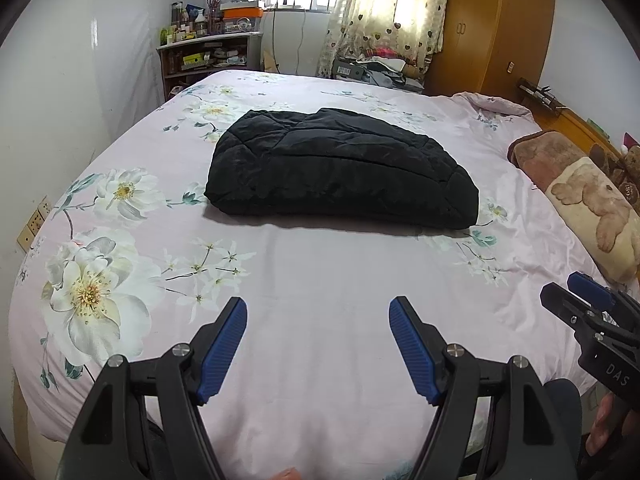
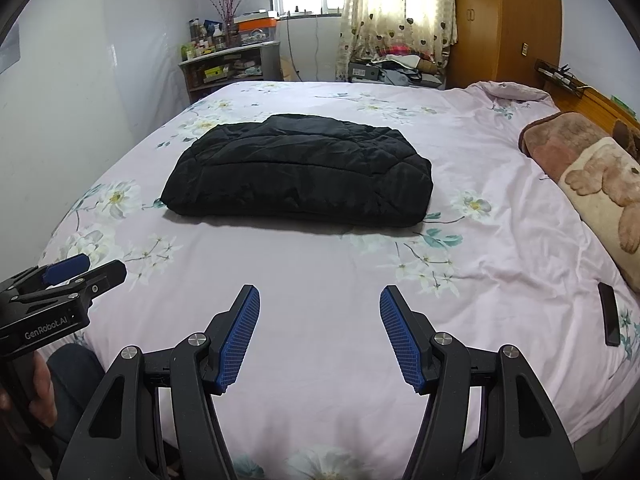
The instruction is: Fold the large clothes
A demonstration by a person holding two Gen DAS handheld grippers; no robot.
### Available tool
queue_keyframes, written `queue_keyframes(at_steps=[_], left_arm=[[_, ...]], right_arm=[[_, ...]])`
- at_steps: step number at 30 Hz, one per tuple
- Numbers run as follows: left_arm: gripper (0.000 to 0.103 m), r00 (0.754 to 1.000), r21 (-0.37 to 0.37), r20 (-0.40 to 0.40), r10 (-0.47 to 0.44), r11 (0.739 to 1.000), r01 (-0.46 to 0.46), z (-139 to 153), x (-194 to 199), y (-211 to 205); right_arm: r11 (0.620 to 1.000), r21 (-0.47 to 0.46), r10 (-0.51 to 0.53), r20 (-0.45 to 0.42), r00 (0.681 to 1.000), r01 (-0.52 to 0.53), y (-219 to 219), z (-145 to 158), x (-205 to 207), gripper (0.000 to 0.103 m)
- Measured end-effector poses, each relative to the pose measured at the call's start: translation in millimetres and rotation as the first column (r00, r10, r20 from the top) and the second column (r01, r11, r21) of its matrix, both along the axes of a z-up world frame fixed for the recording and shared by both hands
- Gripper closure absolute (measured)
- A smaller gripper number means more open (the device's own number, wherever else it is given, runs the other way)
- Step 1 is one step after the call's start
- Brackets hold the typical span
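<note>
The black quilted padded garment point(image 1: 342, 168) is lying folded into a thick, roughly rectangular bundle on the pale pink floral bedsheet point(image 1: 320, 272), about mid-bed, its nearer long edge facing both cameras. In the right wrist view the same bundle point(image 2: 298, 172) is sitting slightly left of centre. Nothing is touching it.

The left gripper point(image 1: 318, 312), black with ribbed blue pads, is hovering over the near part of the sheet with its jaws standing wide apart and nothing between them; only bare sheet is showing in the gap. The right gripper point(image 2: 320, 300), of the same build, is likewise hanging over the near edge of the bed with jaws spread and empty. Both are pointing downward toward the bed, well short of the garment. Each gripper is also appearing at the edge of the other's view, the two being held side by side and apart.

A hand is gripping the handle of the left gripper at the lower left of the right wrist view point(image 2: 38, 392).

A flat black rectangular device point(image 2: 609, 314) is lying on the sheet near the right edge of the bed. A brown and cream plush bear-print pillow point(image 1: 588, 200) is resting along the right side, well apart from the garment. A wooden wardrobe point(image 1: 496, 28) and a heart-patterned curtain point(image 1: 384, 12) are standing beyond the far end.
</note>
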State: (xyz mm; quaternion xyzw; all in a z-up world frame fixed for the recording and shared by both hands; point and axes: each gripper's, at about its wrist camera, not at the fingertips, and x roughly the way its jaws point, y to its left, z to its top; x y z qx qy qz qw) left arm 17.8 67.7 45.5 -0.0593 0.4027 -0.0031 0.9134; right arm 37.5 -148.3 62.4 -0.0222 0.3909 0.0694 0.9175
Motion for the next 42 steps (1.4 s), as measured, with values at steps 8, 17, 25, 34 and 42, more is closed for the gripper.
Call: queue_keyframes(at_steps=[8,17,25,34,42], left_arm=[[0.028,1.0,0.003,0.0,0.001,1.0,-0.001,0.5,-1.1,-1.4],[0.028,1.0,0.006,0.002,0.001,1.0,-0.001,1.0,-1.3,-1.7],[0.028,1.0,0.01,0.002,0.001,1.0,-0.001,2.1,-1.6,-1.9],[0.028,1.0,0.011,0.001,0.0,1.0,0.0,2.2,-1.6,-1.6],[0.028,1.0,0.012,0.001,0.001,1.0,-0.001,2.6,-1.8,-1.6]], right_arm=[[1.0,0.001,0.0,0.0,1.0,0.0,-0.2,0.0,0.0,0.04],[1.0,0.001,0.001,0.0,1.0,-0.001,1.2,-0.1,-0.4,0.04],[1.0,0.001,0.002,0.001,1.0,-0.002,0.6,-0.4,-0.4,0.04],[1.0,0.001,0.003,0.002,1.0,-0.003,1.0,-0.3,-0.5,0.04],[1.0,0.001,0.003,0.001,1.0,-0.003,1.0,-0.5,-0.6,0.04]])
